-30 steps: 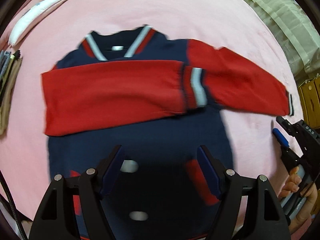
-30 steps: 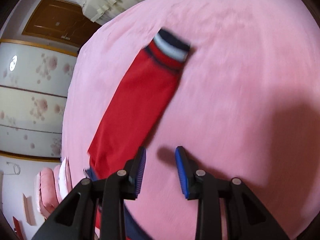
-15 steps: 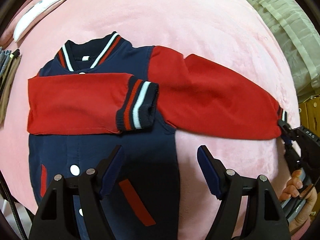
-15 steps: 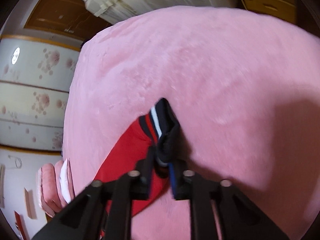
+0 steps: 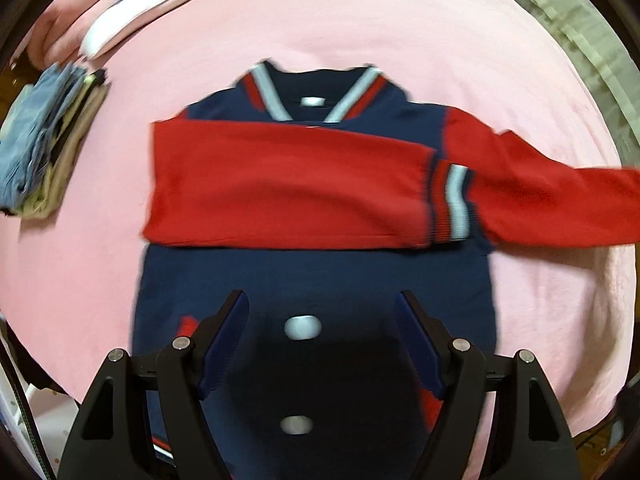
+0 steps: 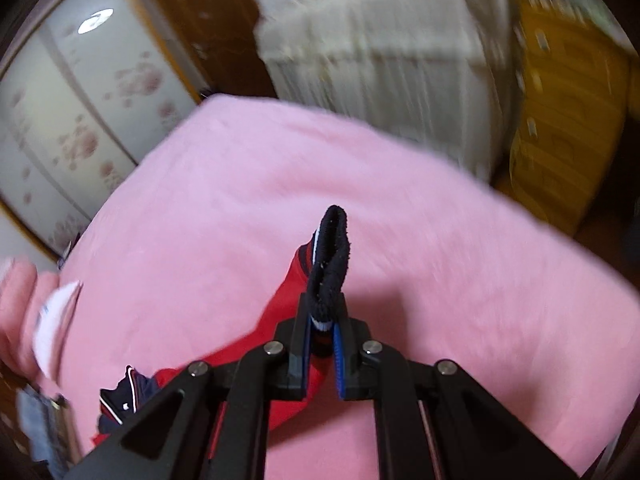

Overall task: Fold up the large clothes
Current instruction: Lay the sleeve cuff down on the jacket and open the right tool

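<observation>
pink blanket (image 5: 360, 20), folded clothes stack (image 5: 44, 140), yellow drawers (image 6: 560, 120), floral wardrobe doors (image 6: 80, 120)

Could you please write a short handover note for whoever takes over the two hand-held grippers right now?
Left hand-held gripper: open, holding nothing, above the lower front of the jacket.
Right hand-held gripper: its jaws have just been closing and are shut on the striped cuff of the outstretched sleeve, lifted off the pink blanket.
Jacket: front up on the blanket, collar on the far side.
Done: the other red sleeve is folded across the chest.
Left: probably carry the held sleeve across the chest as well, then fold the body.
Folded clothes lie at the left edge.
</observation>
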Demonstrator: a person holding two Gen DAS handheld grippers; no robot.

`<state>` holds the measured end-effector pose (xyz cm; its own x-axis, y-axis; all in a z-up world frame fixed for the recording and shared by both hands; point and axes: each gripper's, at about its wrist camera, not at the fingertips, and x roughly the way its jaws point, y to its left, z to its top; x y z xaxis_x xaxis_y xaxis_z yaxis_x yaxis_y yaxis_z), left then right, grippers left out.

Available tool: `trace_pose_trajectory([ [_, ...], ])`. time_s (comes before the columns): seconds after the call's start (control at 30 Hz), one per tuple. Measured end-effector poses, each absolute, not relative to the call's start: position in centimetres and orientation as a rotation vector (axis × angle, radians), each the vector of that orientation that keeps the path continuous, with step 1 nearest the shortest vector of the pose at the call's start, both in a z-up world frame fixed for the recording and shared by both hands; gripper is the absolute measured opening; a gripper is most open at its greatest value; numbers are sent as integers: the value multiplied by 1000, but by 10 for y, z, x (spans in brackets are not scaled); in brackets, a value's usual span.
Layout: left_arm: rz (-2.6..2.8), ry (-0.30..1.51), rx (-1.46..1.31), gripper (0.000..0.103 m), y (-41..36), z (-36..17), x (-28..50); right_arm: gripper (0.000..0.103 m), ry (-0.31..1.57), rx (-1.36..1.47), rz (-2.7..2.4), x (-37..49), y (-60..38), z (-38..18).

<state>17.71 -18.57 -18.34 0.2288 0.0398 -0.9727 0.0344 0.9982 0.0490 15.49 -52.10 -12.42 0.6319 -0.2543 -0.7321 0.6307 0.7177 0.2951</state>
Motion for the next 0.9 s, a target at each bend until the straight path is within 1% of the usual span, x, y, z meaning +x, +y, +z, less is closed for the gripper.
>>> trace_pose_trajectory([
  [0.1,18,1342,63,74,-150,-184,176,8,650,442,-496,168,-482,-89],
  [0.23,27,1341,56,74,-109,-188,183,8,593,349,-397,183,-422,-56],
  [0.33,32,1340,48,74,-73,-191,192,8,568,313,-300,190,-371,-40],
  [0.43,36,1334,34,74,-44,-185,193,8,573,285,-186,199,-316,-39],
  [0.5,41,1336,33,74,-22,-187,199,8,610,254,-125,207,-278,-49],
  [0.6,45,1342,23,74,2,-190,205,9,717,206,-70,221,-229,-77],
  [0.73,46,1341,3,74,23,-193,211,9,866,197,20,232,-177,-139],
  [0.83,34,1335,-4,74,31,-195,215,16,950,328,114,234,-169,-175],
  [0.87,24,1329,-4,74,31,-195,215,23,979,361,135,235,-169,-185],
  [0.9,11,1324,-1,74,31,-195,217,27,996,372,150,234,-168,-191],
])
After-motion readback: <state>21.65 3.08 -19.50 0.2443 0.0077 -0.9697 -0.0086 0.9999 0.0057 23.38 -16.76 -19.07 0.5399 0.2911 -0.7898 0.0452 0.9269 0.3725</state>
